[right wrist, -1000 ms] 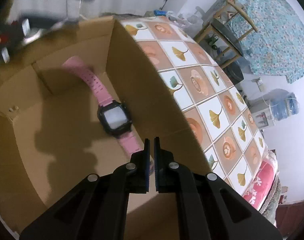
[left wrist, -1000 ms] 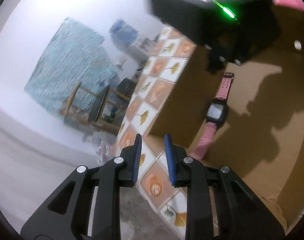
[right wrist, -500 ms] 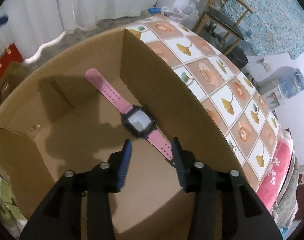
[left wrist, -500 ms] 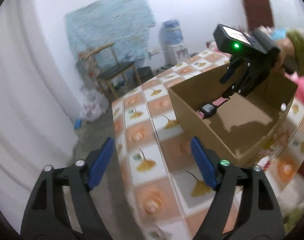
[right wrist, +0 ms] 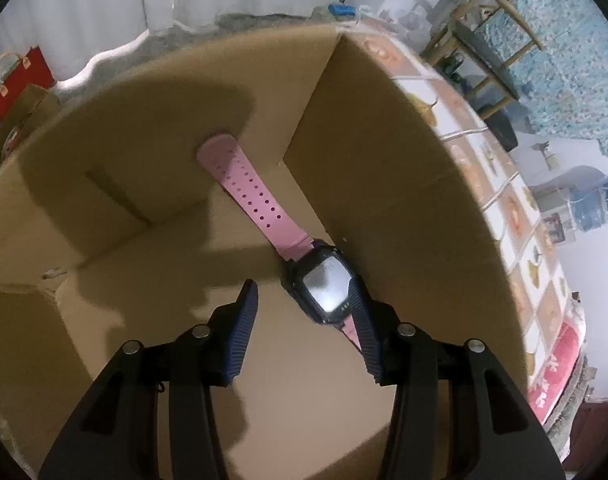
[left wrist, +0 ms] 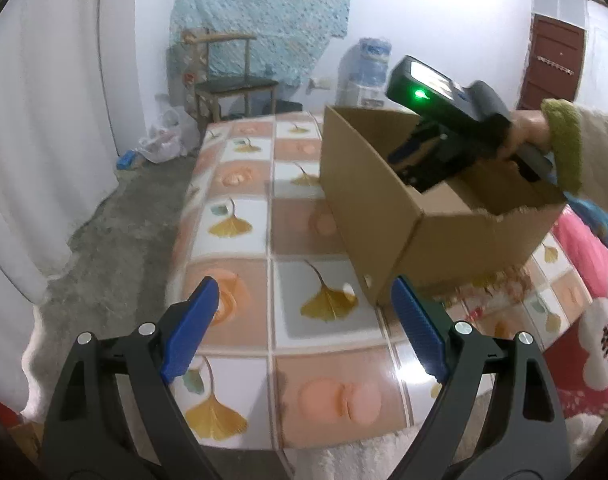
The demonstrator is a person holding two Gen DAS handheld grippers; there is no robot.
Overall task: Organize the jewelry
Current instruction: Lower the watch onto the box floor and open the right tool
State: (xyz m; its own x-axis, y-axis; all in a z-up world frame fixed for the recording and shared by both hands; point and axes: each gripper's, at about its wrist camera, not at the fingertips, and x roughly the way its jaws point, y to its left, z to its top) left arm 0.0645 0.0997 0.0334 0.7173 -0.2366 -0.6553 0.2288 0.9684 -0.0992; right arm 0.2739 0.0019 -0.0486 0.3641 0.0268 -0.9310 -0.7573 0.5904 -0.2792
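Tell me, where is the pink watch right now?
In the right wrist view, the pink watch lies on the cardboard box's floor, against its right-hand wall.

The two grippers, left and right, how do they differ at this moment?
The left gripper hovers above the tiled tabletop, outside the brown cardboard box; the right gripper reaches down inside that box. The left's fingers are spread wider and nothing lies between them; the right's straddle the pink-strapped black watch. Both have blue pads and are open.
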